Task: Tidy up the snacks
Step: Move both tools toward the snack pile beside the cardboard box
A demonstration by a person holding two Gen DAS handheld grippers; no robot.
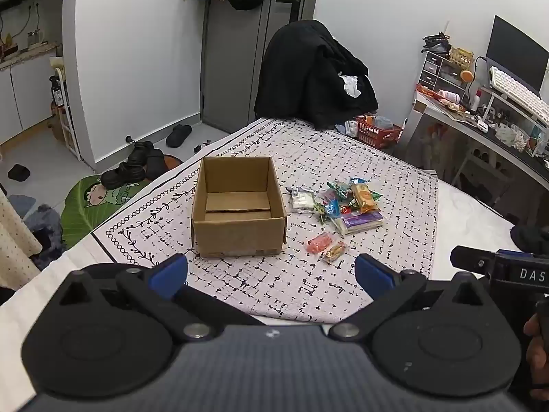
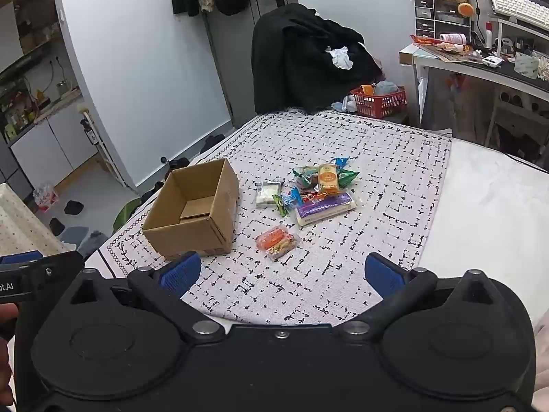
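Patterned cloth (image 1: 274,158) on white bed (image 2: 487,213) (cluttered bedroom), cardboard box (image 1: 236,237)

We found the cardboard box (image 1: 237,213) standing open on the patterned cloth (image 1: 377,158), with the pile of snacks (image 1: 346,202) just to its right and two small packets (image 1: 326,245) lying apart, nearer to us than the pile. Behind the cloth stood a chair draped with clothes (image 1: 308,75), a basket (image 1: 377,132) beside it on the right, and a desk (image 1: 480,120) further right.
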